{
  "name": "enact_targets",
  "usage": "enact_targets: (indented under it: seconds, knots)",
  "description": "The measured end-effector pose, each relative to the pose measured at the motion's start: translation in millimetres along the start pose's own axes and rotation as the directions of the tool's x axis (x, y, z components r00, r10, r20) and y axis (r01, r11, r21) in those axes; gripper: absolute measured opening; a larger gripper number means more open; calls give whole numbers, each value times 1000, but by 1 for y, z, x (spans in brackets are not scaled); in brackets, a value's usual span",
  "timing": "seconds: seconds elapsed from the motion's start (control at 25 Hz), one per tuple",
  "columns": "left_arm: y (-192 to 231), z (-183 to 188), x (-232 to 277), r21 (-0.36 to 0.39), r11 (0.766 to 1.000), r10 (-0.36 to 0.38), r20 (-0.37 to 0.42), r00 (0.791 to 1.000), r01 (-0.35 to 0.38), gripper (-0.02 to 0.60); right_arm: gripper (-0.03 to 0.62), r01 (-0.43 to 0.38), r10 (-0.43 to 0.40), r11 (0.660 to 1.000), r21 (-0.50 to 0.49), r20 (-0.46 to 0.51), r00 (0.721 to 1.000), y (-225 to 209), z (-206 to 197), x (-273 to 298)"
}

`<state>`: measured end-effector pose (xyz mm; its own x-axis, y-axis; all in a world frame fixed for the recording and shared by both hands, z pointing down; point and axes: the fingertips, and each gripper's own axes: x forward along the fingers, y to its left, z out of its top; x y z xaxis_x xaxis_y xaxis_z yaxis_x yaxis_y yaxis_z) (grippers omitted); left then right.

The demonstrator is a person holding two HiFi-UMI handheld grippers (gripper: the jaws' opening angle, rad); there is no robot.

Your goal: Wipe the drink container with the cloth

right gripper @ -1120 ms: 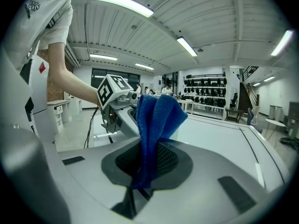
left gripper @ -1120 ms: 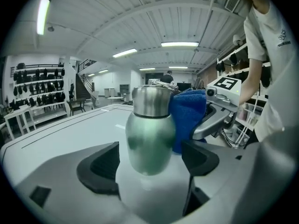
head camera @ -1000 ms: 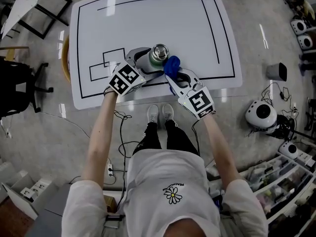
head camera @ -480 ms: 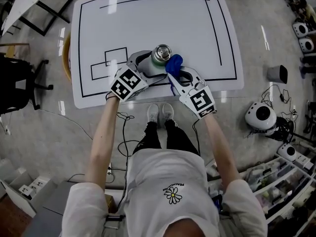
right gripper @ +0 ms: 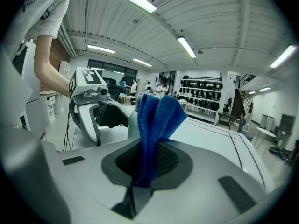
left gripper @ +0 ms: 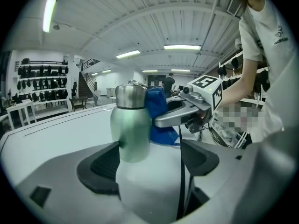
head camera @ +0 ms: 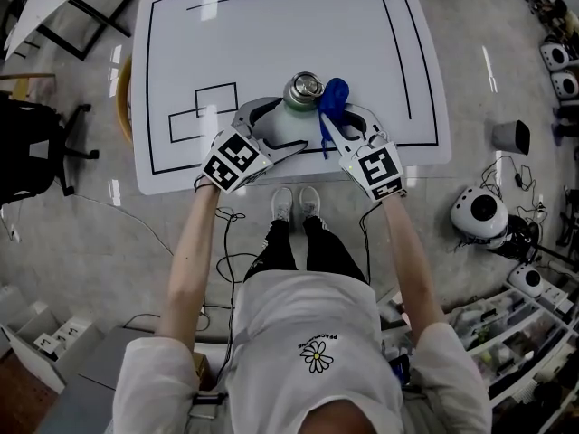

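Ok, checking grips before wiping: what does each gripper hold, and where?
Left gripper clamps the green drink bottle round its white lower body. Right gripper pinches the blue cloth by one end, the rest bunched ahead.

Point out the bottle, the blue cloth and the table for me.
bottle [left gripper: 130, 129], left gripper view, green upper body.
blue cloth [right gripper: 156, 115], right gripper view, upper fold.
table [head camera: 271, 52], head view, bare white top.

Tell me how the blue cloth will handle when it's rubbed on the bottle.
The cloth looks soft and floppy: it rises folded and bunched from the jaws of the right gripper, so it should wrap around the bottle rather than shove it. Its fuzzy surface probably drags a little instead of sliding.
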<state>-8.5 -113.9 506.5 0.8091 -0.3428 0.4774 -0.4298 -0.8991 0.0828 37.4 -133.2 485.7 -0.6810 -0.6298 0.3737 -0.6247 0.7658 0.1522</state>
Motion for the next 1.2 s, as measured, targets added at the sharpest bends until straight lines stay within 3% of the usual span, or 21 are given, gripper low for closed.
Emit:
enact_targets:
  seconds: [0.84,1.2]
  knots:
    - [-21,-5,-6,-25,1000,2,3,1000,-2,399,43,-31,31,999,-7,-5,1000,28,3,-2]
    - [13,-5,-11,-11,999,41,-23,999,-42,400,43,-28,27,1000,-10,-10,1000,28,2,-3]
